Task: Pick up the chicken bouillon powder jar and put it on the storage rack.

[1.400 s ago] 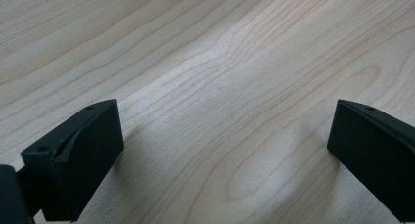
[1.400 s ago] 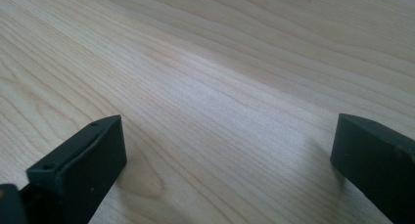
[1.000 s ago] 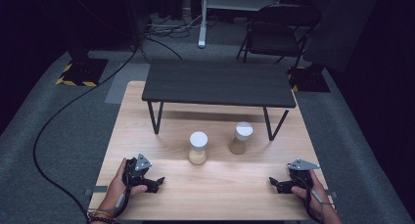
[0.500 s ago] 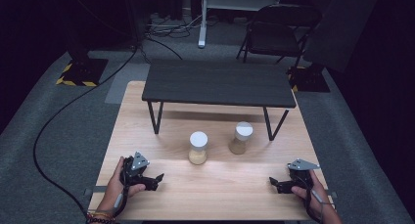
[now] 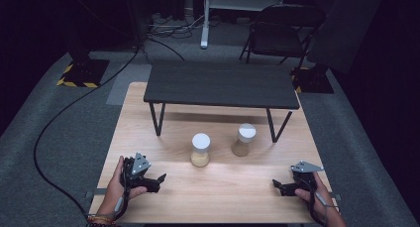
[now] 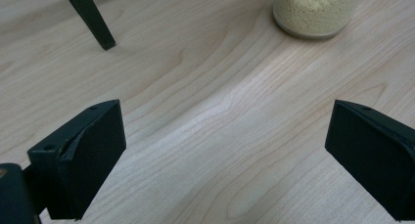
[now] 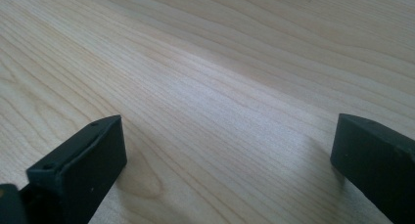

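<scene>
Comparing with the earlier frames, the left gripper (image 5: 157,180) has shifted slightly toward the near table edge; the right gripper (image 5: 278,185) is unchanged. Both rest low over the wooden table (image 5: 228,187) with jaws spread wide, grasping nothing. The nearer jar (image 5: 200,149) (white lid, pale grains) stands mid-table, ahead of the left gripper. A second jar (image 5: 243,139) stands just beside it, near the black bench (image 5: 220,83).
</scene>
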The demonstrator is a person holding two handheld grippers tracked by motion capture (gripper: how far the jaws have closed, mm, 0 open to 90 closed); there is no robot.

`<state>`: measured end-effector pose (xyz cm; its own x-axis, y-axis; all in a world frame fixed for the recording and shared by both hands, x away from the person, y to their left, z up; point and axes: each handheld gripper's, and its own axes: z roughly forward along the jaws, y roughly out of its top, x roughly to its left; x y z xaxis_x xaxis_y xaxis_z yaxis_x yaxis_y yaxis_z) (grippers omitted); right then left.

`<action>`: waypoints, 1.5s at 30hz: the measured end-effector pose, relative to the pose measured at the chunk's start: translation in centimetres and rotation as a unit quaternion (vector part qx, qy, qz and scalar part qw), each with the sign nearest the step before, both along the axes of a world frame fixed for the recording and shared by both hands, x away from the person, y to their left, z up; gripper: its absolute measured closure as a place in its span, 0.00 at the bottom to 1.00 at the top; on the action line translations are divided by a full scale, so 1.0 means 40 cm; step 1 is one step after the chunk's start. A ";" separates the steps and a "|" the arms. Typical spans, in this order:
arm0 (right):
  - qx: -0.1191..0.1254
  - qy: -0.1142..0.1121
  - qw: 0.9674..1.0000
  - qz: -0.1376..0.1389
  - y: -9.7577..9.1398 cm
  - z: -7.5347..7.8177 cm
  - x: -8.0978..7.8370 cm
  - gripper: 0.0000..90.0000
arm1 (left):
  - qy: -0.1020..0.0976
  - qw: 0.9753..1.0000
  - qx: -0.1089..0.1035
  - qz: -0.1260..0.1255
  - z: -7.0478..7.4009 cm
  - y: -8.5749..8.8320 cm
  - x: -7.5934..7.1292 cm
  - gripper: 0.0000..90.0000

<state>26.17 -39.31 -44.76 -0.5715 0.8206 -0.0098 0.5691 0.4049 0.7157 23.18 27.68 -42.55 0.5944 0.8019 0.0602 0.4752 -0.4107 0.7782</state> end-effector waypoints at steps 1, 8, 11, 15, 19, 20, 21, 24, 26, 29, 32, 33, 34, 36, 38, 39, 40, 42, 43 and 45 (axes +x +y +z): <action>0.000 0.000 1.000 0.000 0.000 0.000 0.000 0.00 | -0.003 1.000 0.001 -0.001 0.002 -0.001 -0.002 0.02; 0.000 0.000 1.000 0.000 0.000 0.000 0.000 0.00 | -0.017 1.000 0.013 -0.006 0.014 -0.015 -0.015 0.02; 0.000 0.000 1.000 0.000 0.000 0.000 0.000 0.00 | -0.023 1.000 0.007 -0.009 0.019 -0.016 -0.020 0.02; 0.000 0.000 1.000 0.000 0.000 0.000 0.000 0.00 | -0.027 1.000 0.002 -0.010 0.022 -0.020 -0.023 0.02; 0.000 0.000 1.000 -0.001 0.000 0.000 0.000 0.00 | -0.026 1.000 0.003 -0.016 0.025 -0.028 -0.020 0.02; 0.000 0.000 1.000 -0.001 0.000 0.000 0.000 0.00 | -0.025 1.000 0.000 -0.018 0.024 -0.029 -0.019 0.02; 0.000 0.000 1.000 -0.001 0.000 0.000 0.000 0.00 | -0.025 1.000 -0.002 -0.018 0.024 -0.030 -0.019 0.02; 0.000 0.000 1.000 -0.001 0.001 0.000 0.000 0.00 | -0.023 0.999 -0.014 -0.019 0.022 -0.032 -0.016 0.02; 0.000 0.000 1.000 -0.001 0.001 0.000 0.000 0.00 | -0.023 0.999 -0.017 -0.018 0.021 -0.035 -0.015 0.02; 0.000 0.000 1.000 -0.001 0.000 0.000 0.000 0.00 | -0.017 0.999 -0.023 -0.021 0.021 -0.037 -0.007 0.02; 0.000 0.000 1.000 -0.001 0.000 0.000 0.000 0.00 | -0.018 0.999 -0.024 -0.020 0.022 -0.045 -0.006 0.02; 0.000 0.000 1.000 -0.001 0.000 0.000 0.000 0.00 | -0.017 0.999 -0.026 -0.020 0.024 -0.048 -0.004 0.02; 0.000 0.000 1.000 -0.001 0.000 0.000 0.000 0.00 | -0.018 0.999 -0.029 -0.021 0.024 -0.050 -0.002 0.02; 0.000 0.000 1.000 -0.001 0.000 0.000 0.000 0.00 | -0.020 0.999 -0.034 -0.023 0.025 -0.056 0.001 0.02; 0.000 0.000 1.000 -0.001 0.000 0.000 0.000 0.00 | -0.021 0.999 -0.030 -0.024 0.028 -0.069 0.005 0.02; 0.000 0.000 1.000 -0.001 0.000 0.000 0.000 0.00 | -0.021 0.999 -0.029 -0.026 0.030 -0.074 0.009 0.02; 0.000 0.000 1.000 -0.001 0.000 0.000 0.000 0.00 | -0.020 0.999 -0.031 -0.027 0.030 -0.077 0.013 0.02; 0.000 0.000 1.000 -0.001 0.000 0.000 0.000 0.00 | -0.020 0.999 -0.032 -0.029 0.031 -0.084 0.020 0.02; 0.000 0.000 1.000 -0.001 0.000 0.000 0.000 0.00 | -0.020 0.999 -0.033 -0.030 0.031 -0.086 0.022 0.02; 0.000 0.000 1.000 -0.001 0.000 0.000 0.000 0.00 | -0.020 0.999 -0.033 -0.034 0.033 -0.093 0.030 0.02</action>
<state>26.17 -39.29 -44.77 -0.5701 0.8215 -0.0103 0.5693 0.4040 0.7160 24.36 23.96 -41.22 0.6461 0.7625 0.0330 0.4156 -0.3878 0.8227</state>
